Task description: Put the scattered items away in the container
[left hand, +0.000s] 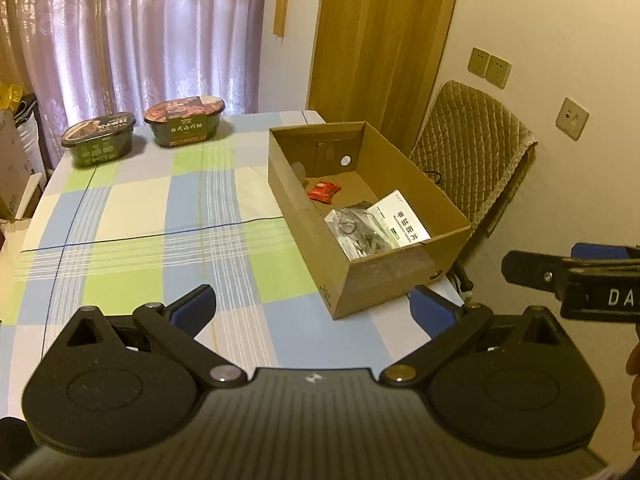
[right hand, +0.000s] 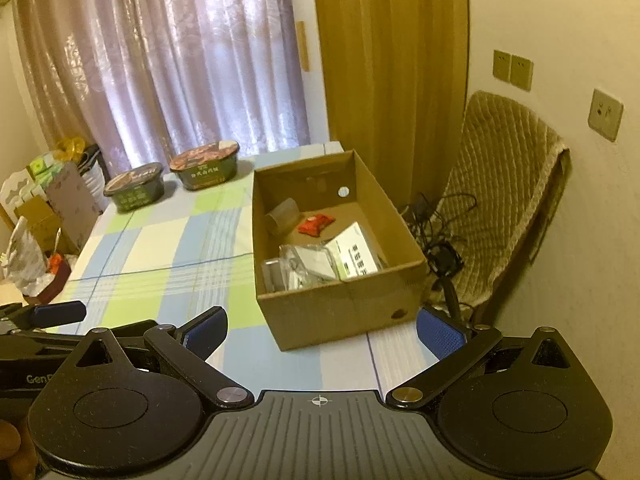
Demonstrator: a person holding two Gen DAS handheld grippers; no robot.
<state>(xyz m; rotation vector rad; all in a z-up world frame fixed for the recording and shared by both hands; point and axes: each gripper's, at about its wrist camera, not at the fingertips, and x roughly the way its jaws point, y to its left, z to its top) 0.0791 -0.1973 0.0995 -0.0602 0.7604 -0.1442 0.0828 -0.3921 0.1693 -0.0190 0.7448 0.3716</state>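
An open cardboard box (left hand: 400, 268) (right hand: 340, 308) stands on the right side of the checked tablecloth. Inside lie a red snack packet (left hand: 324, 191) (right hand: 316, 225), a clear plastic bag of dark parts (left hand: 360, 232) (right hand: 304, 266), a white leaflet (left hand: 402, 218) (right hand: 356, 258) and a tape roll (right hand: 282, 216). Two dark green instant-meal bowls (left hand: 100, 140) (left hand: 185, 122) (right hand: 136, 190) (right hand: 204, 166) sit at the table's far side. My left gripper (left hand: 314, 304) hovers open and empty before the box's near left corner. My right gripper (right hand: 322, 330) is open and empty just in front of the box.
A quilted chair (left hand: 472, 160) (right hand: 504, 216) stands right of the table with cables (right hand: 436, 232) beneath it. Curtains (right hand: 160, 60) hang behind. Cartons and bags (right hand: 44, 216) crowd the floor at the left. The other gripper's body (left hand: 580, 276) (right hand: 36, 328) shows at each view's edge.
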